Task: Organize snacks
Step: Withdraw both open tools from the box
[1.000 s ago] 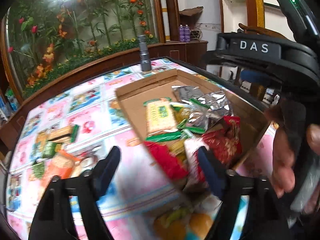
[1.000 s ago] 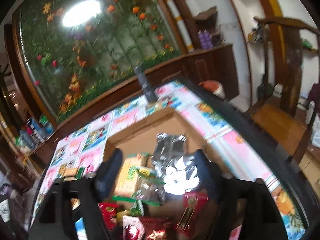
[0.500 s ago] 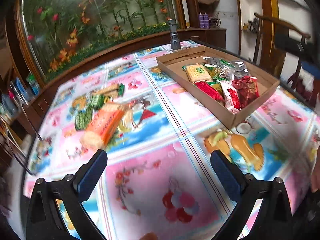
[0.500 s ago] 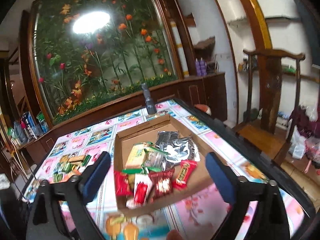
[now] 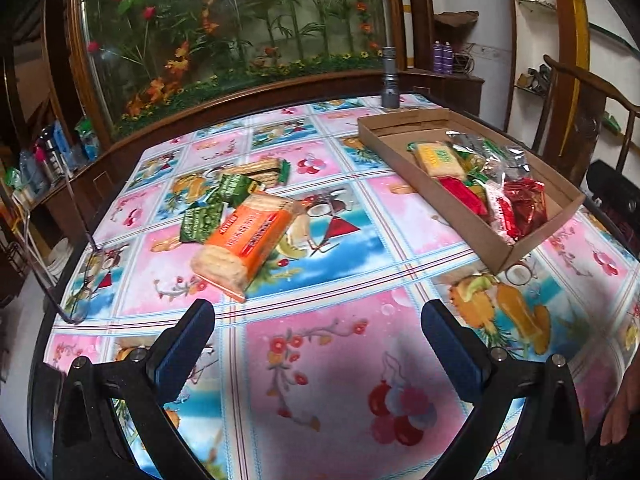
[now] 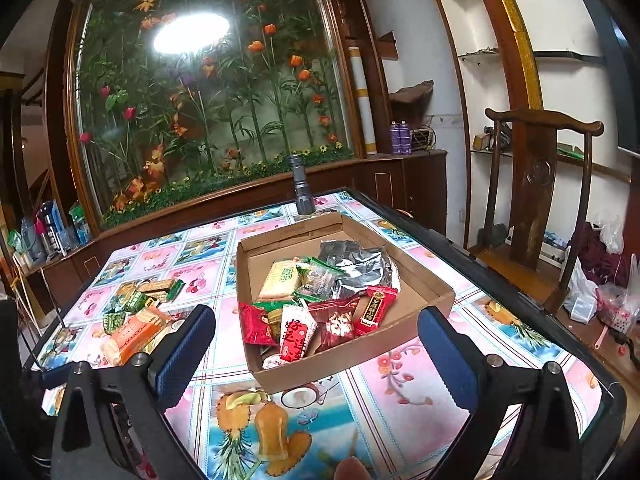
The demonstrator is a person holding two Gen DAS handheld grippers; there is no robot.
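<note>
A shallow cardboard box [image 5: 468,220] [image 6: 352,354] on the table holds several snack packets, red, green, silver and a yellow biscuit pack [image 6: 280,278]. Left of it lie an orange biscuit pack [image 5: 244,238] [image 6: 134,334], green packets [image 5: 200,220] and a wafer pack [image 5: 256,170]. My left gripper [image 5: 318,330] is open and empty, above the near table, short of the orange pack. My right gripper [image 6: 316,338] is open and empty, in front of the box's near end.
A grey flashlight [image 5: 390,78] [image 6: 302,190] stands upright behind the box. A wire stand [image 5: 60,248] sits at the table's left edge. A wooden chair [image 6: 536,200] stands to the right. The glass flower panel [image 6: 208,100] lines the far side.
Both grippers have pulled back from the box towards the near side. The left one has swung left, so the loose snacks on the table now face it.
</note>
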